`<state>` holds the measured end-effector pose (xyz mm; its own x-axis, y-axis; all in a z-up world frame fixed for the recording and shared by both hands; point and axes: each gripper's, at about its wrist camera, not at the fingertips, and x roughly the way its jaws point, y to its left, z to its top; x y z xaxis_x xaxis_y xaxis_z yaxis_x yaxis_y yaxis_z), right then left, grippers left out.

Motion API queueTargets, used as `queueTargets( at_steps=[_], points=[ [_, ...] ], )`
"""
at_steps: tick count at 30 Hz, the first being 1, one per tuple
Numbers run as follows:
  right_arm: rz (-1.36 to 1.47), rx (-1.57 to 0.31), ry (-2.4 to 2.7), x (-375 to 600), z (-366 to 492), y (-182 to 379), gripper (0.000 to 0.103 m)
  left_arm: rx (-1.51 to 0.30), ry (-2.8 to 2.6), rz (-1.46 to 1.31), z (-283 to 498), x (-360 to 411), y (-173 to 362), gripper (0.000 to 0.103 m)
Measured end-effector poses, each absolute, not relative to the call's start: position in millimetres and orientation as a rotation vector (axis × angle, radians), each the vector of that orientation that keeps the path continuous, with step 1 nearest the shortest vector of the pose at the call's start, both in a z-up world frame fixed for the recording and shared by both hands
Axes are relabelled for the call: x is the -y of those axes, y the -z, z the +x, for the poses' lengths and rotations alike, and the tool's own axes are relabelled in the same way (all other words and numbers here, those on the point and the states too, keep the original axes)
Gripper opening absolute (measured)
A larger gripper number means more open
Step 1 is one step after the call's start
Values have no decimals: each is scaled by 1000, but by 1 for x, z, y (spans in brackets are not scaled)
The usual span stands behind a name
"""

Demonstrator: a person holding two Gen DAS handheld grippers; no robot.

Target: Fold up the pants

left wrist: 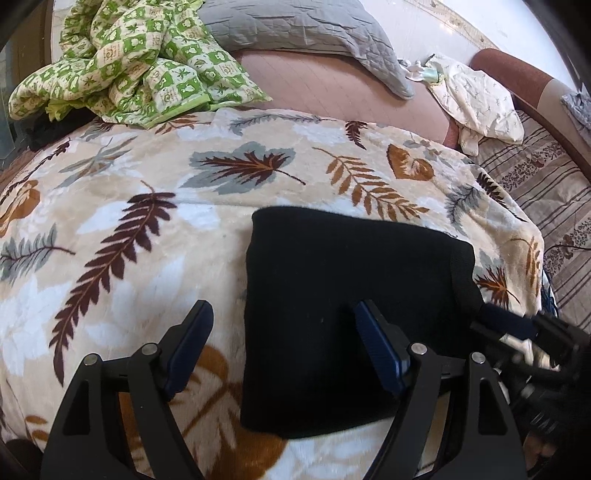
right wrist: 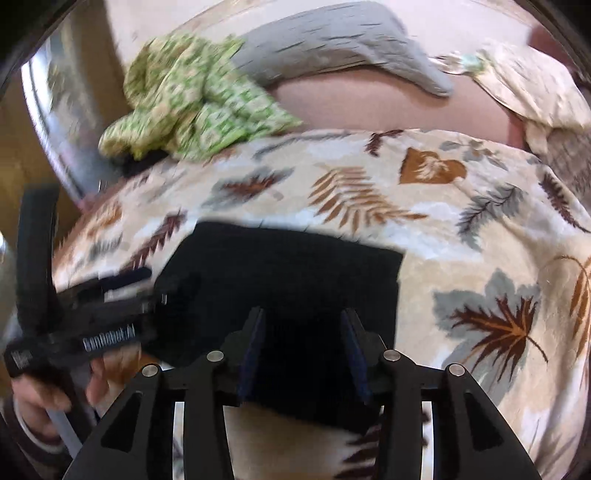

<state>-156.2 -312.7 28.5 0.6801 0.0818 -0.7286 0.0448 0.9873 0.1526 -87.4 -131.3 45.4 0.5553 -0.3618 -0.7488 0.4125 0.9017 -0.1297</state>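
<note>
The black pants (left wrist: 351,310) lie folded into a compact rectangle on a leaf-patterned blanket (left wrist: 129,221). My left gripper (left wrist: 282,314) is open, hovering over the pants' left edge, one finger over the blanket and one over the black cloth. In the right wrist view the pants (right wrist: 280,266) lie flat just ahead, and my right gripper (right wrist: 303,319) is open above their near edge with nothing between its fingers. The right gripper also shows at the right edge of the left wrist view (left wrist: 517,328), and the left gripper at the left of the right wrist view (right wrist: 122,284).
A crumpled green checked cloth (left wrist: 122,62) and a grey quilted pillow (left wrist: 306,33) lie at the back of the bed. A pale printed garment (left wrist: 476,99) lies at the back right. A striped cover (left wrist: 546,206) lies to the right.
</note>
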Motion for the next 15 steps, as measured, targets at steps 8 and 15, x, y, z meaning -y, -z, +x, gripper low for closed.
queueTargets(
  at_steps=[8,15],
  points=[
    [170,-801,-9,311,-176,-16,43,-893,459,48,-97,127,-33,83],
    [431,-752,-6,362,-181,-21,66,-924,501,-63,-92,105,-41,83]
  ],
)
